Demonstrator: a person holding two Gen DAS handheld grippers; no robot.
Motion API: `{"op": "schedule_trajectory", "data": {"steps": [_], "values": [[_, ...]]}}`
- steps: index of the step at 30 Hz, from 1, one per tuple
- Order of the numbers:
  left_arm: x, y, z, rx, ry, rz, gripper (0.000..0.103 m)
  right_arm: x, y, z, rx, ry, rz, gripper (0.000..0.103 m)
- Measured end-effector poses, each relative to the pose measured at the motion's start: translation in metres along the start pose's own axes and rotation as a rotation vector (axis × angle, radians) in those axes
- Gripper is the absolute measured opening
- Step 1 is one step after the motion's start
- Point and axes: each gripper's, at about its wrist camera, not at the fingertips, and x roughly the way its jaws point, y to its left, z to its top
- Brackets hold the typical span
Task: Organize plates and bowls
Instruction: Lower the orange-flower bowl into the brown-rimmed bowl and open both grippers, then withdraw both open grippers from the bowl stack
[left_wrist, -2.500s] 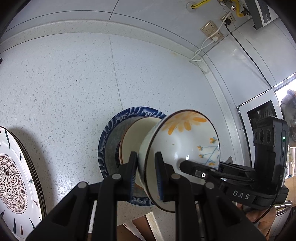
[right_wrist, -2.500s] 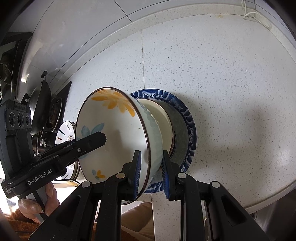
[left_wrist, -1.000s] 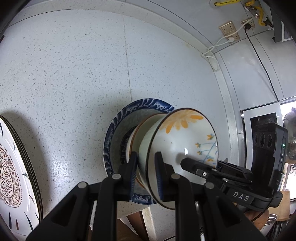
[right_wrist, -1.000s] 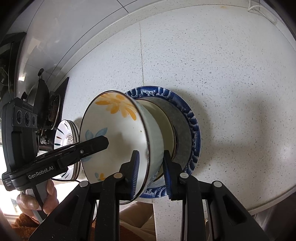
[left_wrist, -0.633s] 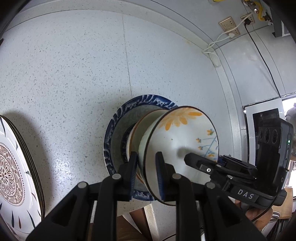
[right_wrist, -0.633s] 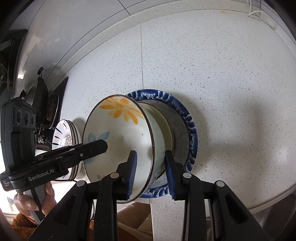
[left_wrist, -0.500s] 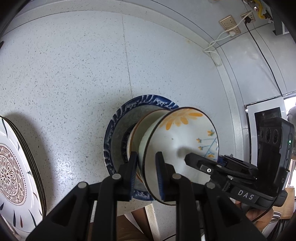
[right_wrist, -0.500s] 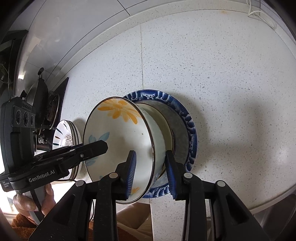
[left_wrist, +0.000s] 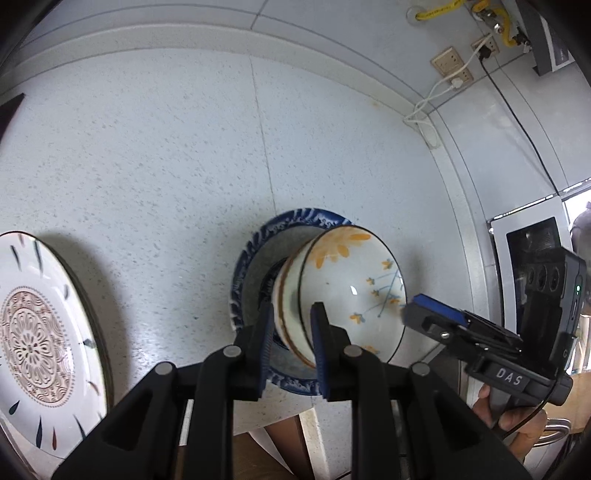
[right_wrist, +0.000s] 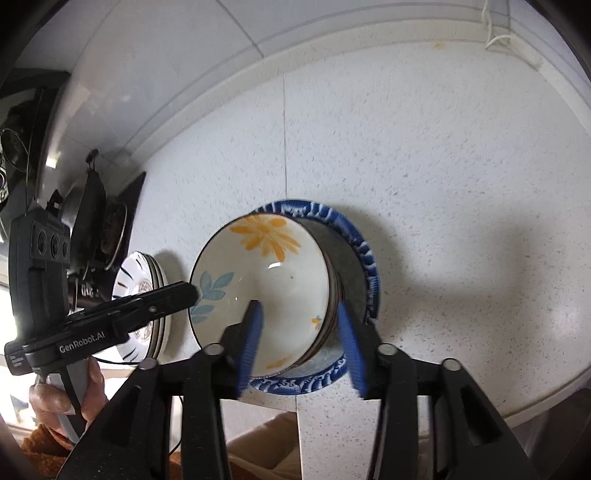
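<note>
Two bowls now sit nested on the blue plate near the surface's front edge. Right gripper has just been opening, fingers spread around the flowered bowl's rim. Left gripper pinches the rim; I would release gently and lift straight away.

Floral bowl nested in another bowl on blue-rimmed plate.

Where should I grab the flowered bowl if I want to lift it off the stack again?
Pinch the flowered bowl by its thin rim, one finger inside and one outside, at the edge nearest you. It sits nested upright in another bowl on the blue plate, so its wall is mostly covered. The left gripper straddles the rim this way.
</note>
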Motion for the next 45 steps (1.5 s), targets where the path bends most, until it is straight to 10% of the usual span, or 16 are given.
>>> {"op": "schedule_trajectory", "data": {"steps": [5, 9, 23, 45], "values": [[-0.024, 0.009, -0.008, 0.015, -0.08, -0.009, 0.022, -0.023, -0.007, -0.011, -0.006, -0.089, 0.005, 0.052], [-0.026, 0.032, -0.013, -0.059, -0.104, -0.064, 0.074, -0.025, -0.01, -0.024, -0.019, -0.093, -0.011, 0.065], [0.013, 0.081, -0.029, -0.301, -0.004, -0.18, 0.075, 0.0, -0.035, -0.029, 0.006, -0.038, 0.007, 0.07], [0.048, 0.066, -0.024, -0.207, 0.019, -0.096, 0.067, 0.009, -0.053, -0.026, -0.007, 0.01, -0.002, 0.071]]}}
